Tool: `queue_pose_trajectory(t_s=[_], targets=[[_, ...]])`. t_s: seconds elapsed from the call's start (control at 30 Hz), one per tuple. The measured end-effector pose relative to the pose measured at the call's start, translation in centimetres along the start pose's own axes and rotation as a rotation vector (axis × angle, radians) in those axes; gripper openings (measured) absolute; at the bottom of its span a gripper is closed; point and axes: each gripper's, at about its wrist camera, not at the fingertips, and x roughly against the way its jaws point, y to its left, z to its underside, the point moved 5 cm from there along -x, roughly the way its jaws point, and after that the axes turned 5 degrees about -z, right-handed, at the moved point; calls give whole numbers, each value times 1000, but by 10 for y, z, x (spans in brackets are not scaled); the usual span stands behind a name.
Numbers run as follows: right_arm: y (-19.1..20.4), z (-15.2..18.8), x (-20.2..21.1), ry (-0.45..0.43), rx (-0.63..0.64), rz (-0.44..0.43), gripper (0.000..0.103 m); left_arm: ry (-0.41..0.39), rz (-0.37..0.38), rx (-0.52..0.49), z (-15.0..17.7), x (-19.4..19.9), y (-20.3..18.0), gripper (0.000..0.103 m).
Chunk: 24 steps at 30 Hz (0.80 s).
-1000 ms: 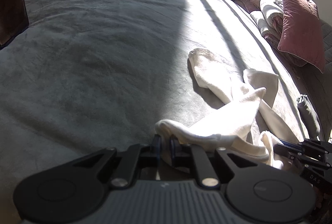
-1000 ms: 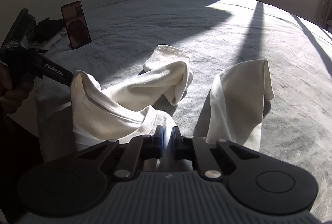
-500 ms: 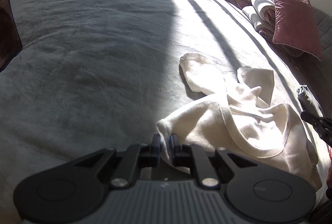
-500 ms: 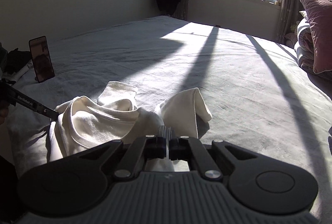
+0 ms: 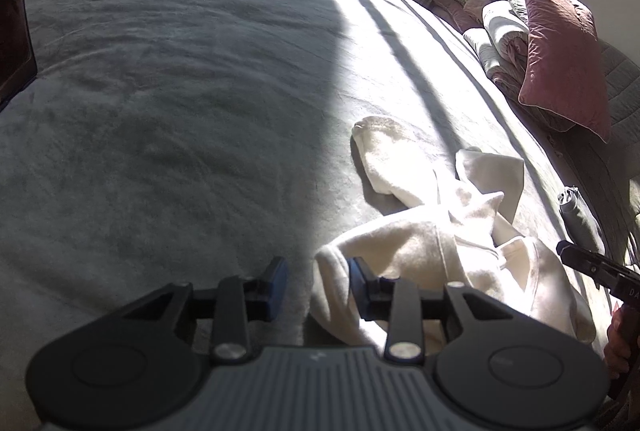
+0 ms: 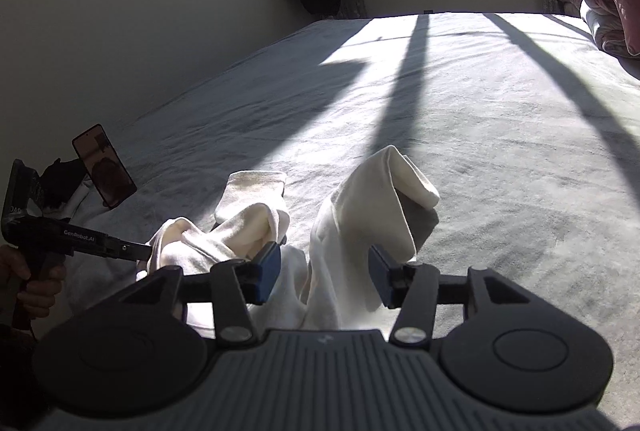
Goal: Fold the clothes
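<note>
A cream long-sleeved top (image 5: 436, 251) lies crumpled on the grey bed (image 5: 160, 111), its two sleeves stretched away from me. My left gripper (image 5: 316, 285) is open, its jaws on either side of the shoulder edge of the top. In the right wrist view the same top (image 6: 352, 215) lies under my right gripper (image 6: 324, 271), which is open with cloth between the blue pads (image 6: 270, 273). The left gripper also shows in the right wrist view (image 6: 132, 251) at the garment's left edge. The right gripper's tip shows in the left wrist view (image 5: 568, 251).
A phone (image 6: 104, 171) stands propped at the bed's left edge beside dark cloth. A maroon pillow (image 5: 564, 55) and folded bedding (image 5: 504, 35) sit at the head of the bed. A grey rolled item (image 5: 576, 215) lies near the right edge.
Both grippers have opened and let go of the top. The top has dropped onto the bed in a loose heap.
</note>
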Motion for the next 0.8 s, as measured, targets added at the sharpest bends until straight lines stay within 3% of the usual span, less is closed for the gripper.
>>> queue_pose_trajectory(t_s=[0.13, 0.23, 0.37, 0.53, 0.57, 0.6, 0.67, 0.8], targets=[[2, 13, -14, 87, -3, -25, 51, -7, 11, -4, 3, -2, -1, 31], [9, 20, -15, 112, 6, -48, 49, -3, 18, -21, 7, -5, -4, 20], [10, 18, -1, 84, -7, -65, 47, -8, 14, 4, 8, -4, -4, 10], [9, 2, 16, 4, -29, -83, 47, 8, -54, 39, 10, 2, -5, 9], [9, -1, 16, 1, -38, -102, 45, 7, -76, 41, 10, 4, -6, 8], [10, -4, 14, 4, -47, -124, 34, 6, -98, 44, 11, 7, -7, 8], [13, -4, 6, 39, -57, -144, 24, 2, -129, 51, 12, 13, -7, 8], [11, 2, -13, 98, -66, -119, 23, -2, -144, 56, 15, 22, 0, 8]])
